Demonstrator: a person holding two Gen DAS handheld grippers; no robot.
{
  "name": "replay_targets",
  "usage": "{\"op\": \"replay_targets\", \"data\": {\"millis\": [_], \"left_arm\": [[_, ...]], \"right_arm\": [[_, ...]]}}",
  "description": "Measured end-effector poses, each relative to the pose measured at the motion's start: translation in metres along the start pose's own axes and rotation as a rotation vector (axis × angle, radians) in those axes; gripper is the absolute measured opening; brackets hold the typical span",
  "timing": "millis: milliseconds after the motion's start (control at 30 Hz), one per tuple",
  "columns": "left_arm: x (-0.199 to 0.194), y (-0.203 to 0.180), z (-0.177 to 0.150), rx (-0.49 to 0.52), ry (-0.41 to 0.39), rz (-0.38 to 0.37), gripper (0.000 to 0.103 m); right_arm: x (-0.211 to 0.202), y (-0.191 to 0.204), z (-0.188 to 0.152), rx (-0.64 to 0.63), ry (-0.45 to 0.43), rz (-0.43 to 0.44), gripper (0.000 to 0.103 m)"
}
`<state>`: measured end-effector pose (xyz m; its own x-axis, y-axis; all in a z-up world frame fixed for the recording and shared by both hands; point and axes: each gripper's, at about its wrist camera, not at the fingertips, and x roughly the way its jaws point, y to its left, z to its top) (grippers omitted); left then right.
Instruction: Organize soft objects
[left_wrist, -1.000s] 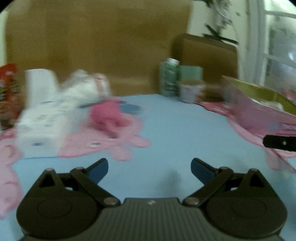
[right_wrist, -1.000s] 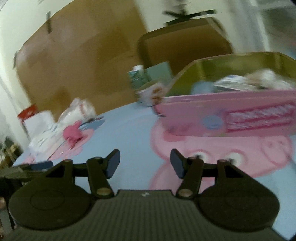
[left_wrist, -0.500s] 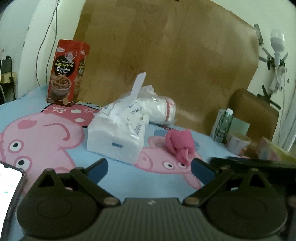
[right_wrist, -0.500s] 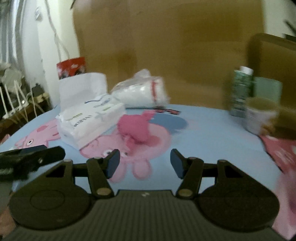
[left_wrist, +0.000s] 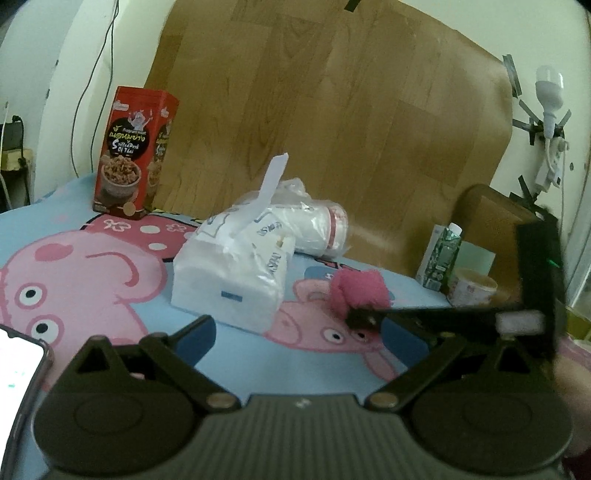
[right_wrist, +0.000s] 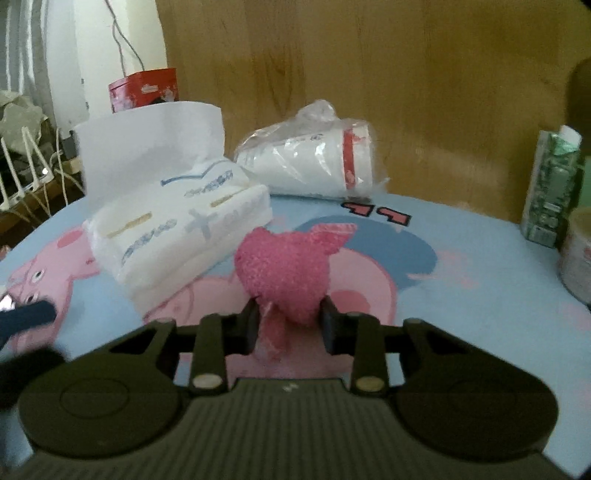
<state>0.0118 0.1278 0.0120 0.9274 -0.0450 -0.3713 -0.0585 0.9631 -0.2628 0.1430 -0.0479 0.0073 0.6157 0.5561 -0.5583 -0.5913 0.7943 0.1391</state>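
Note:
A fuzzy pink cloth (right_wrist: 286, 271) lies bunched on the blue cartoon tablecloth (right_wrist: 461, 306). My right gripper (right_wrist: 290, 326) has its fingers on either side of the cloth's near end, jaws still apart around it. In the left wrist view the cloth (left_wrist: 360, 290) sits right of centre, with the right gripper's finger reaching in over it. A white tissue pack (left_wrist: 232, 277) lies left of the cloth, also in the right wrist view (right_wrist: 181, 236). My left gripper (left_wrist: 306, 338) is open and empty, held back from both.
A bagged stack of white cups (right_wrist: 317, 162) lies behind the tissue pack. A red snack box (left_wrist: 133, 155) stands far left, a green carton (left_wrist: 439, 258) and a paper tub (left_wrist: 471, 291) at right. A phone (left_wrist: 16, 363) lies near left. A wooden board stands behind.
My right gripper swung left from the pink tin and moved in until its fingers flank the pink cloth, narrowing somewhat. My left gripper turned left, then held nearly still, staying open.

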Motion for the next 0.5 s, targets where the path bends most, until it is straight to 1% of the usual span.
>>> {"op": "replay_targets", "data": {"millis": [67, 233, 300, 333, 433, 467, 500], "left_arm": [[0.000, 0.000, 0.000, -0.001, -0.001, 0.001, 0.100], [0.002, -0.003, 0.000, 0.018, 0.015, 0.003, 0.100], [0.004, -0.007, 0.000, 0.041, 0.031, -0.001, 0.100], [0.007, -0.011, 0.000, 0.060, 0.050, -0.005, 0.100], [0.011, -0.028, -0.003, 0.130, 0.104, -0.028, 0.100], [0.010, -0.036, -0.005, 0.143, 0.116, -0.055, 0.100], [0.009, -0.045, -0.007, 0.139, 0.135, -0.101, 0.100]], "right_arm": [[-0.012, -0.003, -0.010, 0.003, 0.007, 0.010, 0.035], [-0.070, -0.013, -0.046, 0.019, 0.004, 0.022, 0.035], [-0.101, -0.016, -0.065, 0.006, -0.002, -0.001, 0.035], [-0.109, -0.018, -0.072, 0.002, -0.004, -0.014, 0.035], [-0.143, -0.026, -0.098, 0.007, -0.022, -0.082, 0.036], [-0.155, -0.029, -0.107, 0.016, -0.030, -0.112, 0.036], [-0.161, -0.031, -0.113, 0.028, -0.037, -0.137, 0.036]]}}
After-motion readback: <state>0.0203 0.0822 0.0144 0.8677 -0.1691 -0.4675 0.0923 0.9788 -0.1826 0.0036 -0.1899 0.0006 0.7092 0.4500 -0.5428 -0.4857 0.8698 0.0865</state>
